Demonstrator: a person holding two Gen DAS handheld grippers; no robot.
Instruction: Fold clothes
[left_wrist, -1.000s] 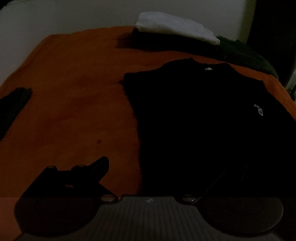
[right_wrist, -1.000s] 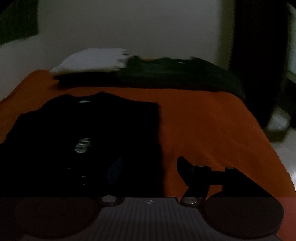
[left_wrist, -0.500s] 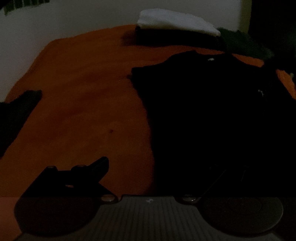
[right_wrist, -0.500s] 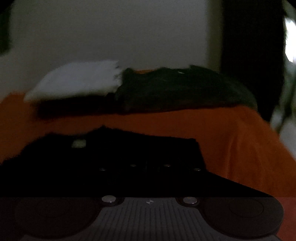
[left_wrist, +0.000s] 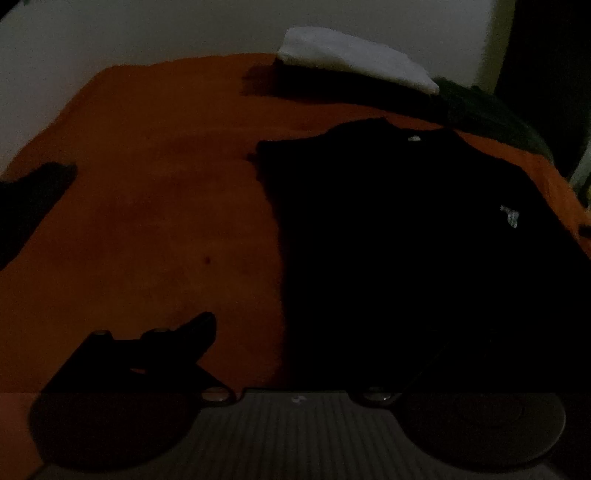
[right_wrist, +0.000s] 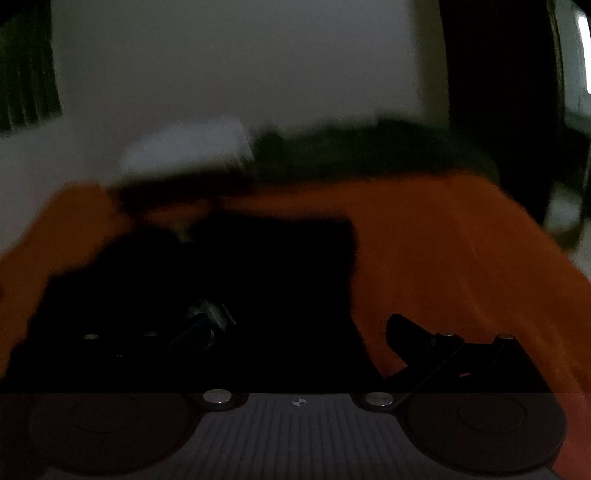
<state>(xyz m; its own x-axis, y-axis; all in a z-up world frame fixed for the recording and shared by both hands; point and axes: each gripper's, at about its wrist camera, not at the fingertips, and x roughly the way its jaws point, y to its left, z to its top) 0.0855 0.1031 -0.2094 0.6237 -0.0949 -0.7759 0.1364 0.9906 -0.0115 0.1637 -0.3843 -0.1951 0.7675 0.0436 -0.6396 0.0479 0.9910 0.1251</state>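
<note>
A black shirt (left_wrist: 406, 240) with a small white chest logo lies flat on an orange bedsheet (left_wrist: 155, 192); it also shows in the right wrist view (right_wrist: 240, 277), blurred. My left gripper (left_wrist: 314, 332) is open at the shirt's near left edge: its left finger (left_wrist: 192, 332) is over the sheet, its right finger lost against the dark cloth. My right gripper (right_wrist: 295, 332) is open at the shirt's near right edge: its right finger (right_wrist: 410, 336) is over the sheet, its left finger over the shirt. Neither holds anything that I can see.
A white folded cloth (left_wrist: 354, 59) lies on a dark pile at the bed's far end, next to a dark green garment (left_wrist: 491, 118). Another dark item (left_wrist: 29, 199) lies at the left edge. A pale wall stands behind. The room is very dim.
The right gripper was shut low at the shirt half a second ago; now it is open and drawn back. The left gripper's view shifted slightly; it stays open.
</note>
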